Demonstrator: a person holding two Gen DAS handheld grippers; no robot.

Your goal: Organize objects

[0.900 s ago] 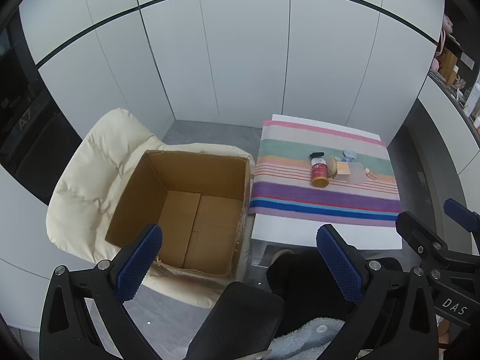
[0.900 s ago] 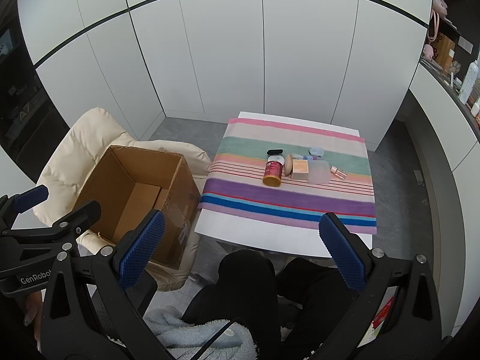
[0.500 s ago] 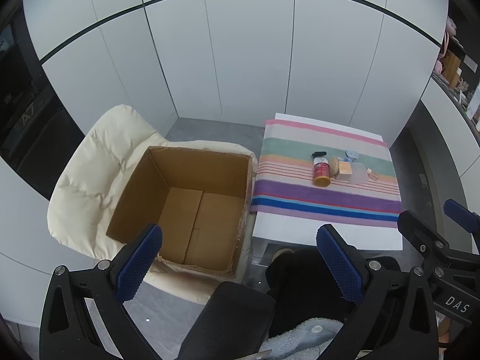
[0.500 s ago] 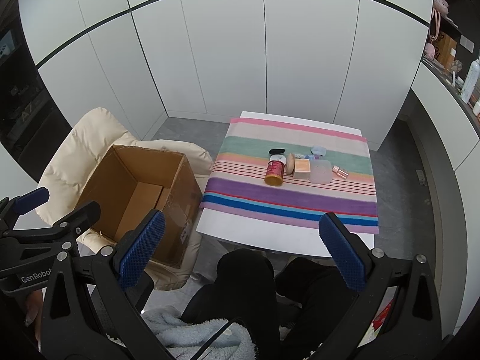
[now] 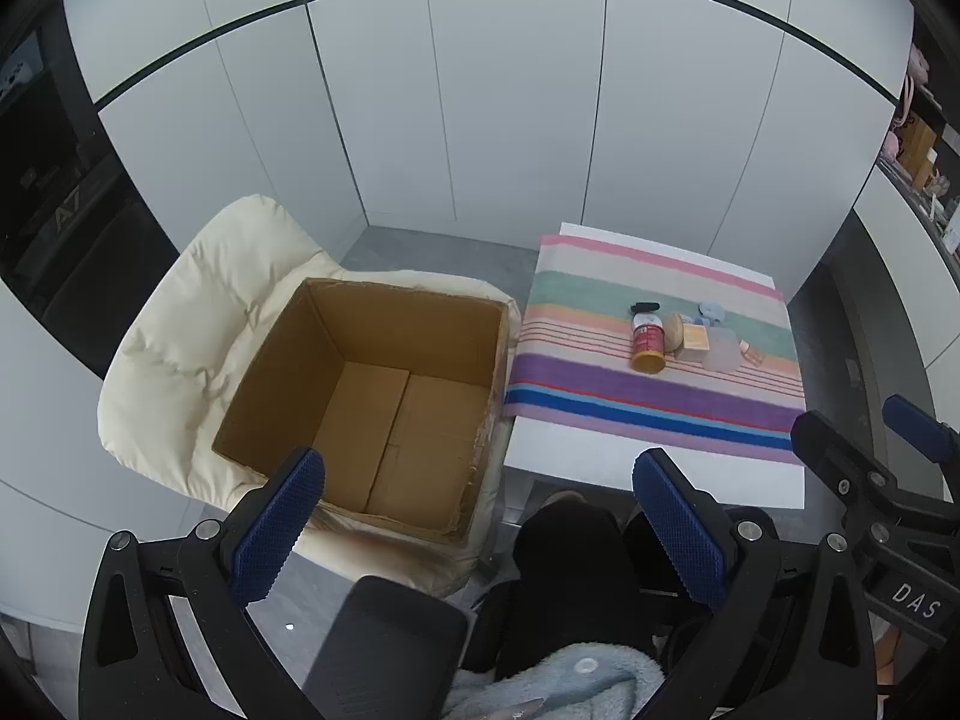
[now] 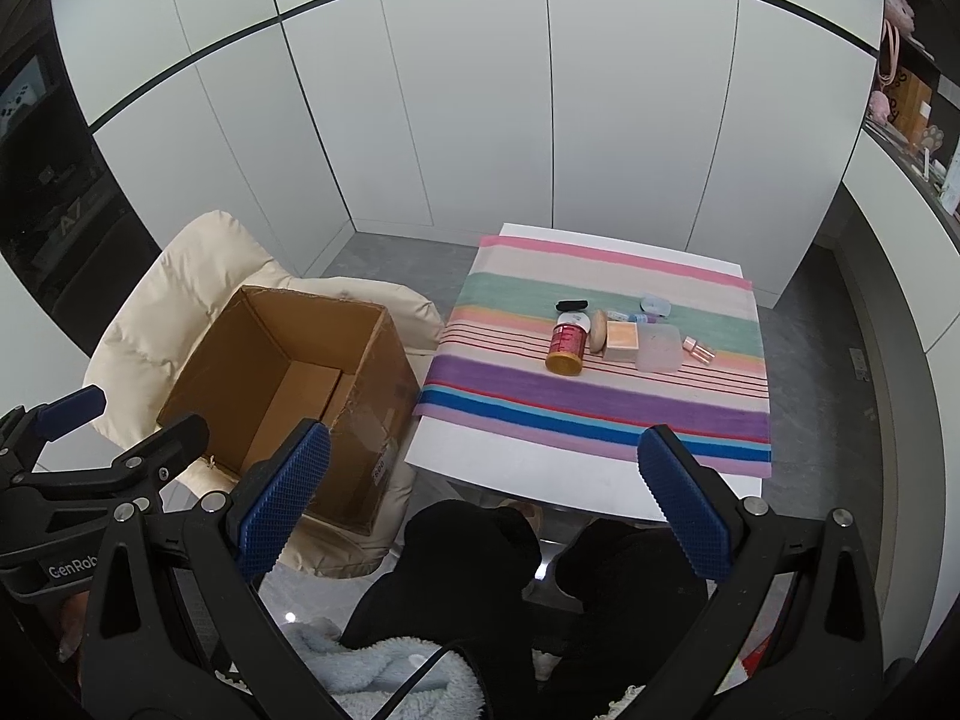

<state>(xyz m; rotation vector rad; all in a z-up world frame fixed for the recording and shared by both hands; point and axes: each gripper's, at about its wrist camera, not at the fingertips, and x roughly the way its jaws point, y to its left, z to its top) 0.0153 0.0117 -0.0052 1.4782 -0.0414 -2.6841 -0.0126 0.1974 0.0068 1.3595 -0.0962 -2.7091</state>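
Observation:
A cluster of small items lies on the striped cloth (image 6: 600, 402) of a white table: a red jar with a gold lid (image 6: 566, 345) (image 5: 648, 341) on its side, a beige box (image 6: 621, 340), a frosted clear container (image 6: 659, 348), a black item (image 6: 570, 305), a pale blue item (image 6: 655, 303) and a small pink bottle (image 6: 698, 349). An open, empty cardboard box (image 5: 384, 402) (image 6: 294, 384) sits on a cream chair to the left. My left gripper (image 5: 480, 516) is open and empty, high above the box's near edge. My right gripper (image 6: 486, 492) is open and empty, above the table's near edge.
The cream padded chair (image 5: 198, 324) holds the box. White cabinet doors (image 6: 480, 120) line the back wall. A counter with shelves (image 6: 912, 138) runs along the right. The person's dark-clad knees (image 6: 480, 546) and a fluffy blue garment (image 6: 372, 672) are below the grippers.
Both views have drifted slightly; the table and box sit a little lower in frame. Both grippers stay open and empty.

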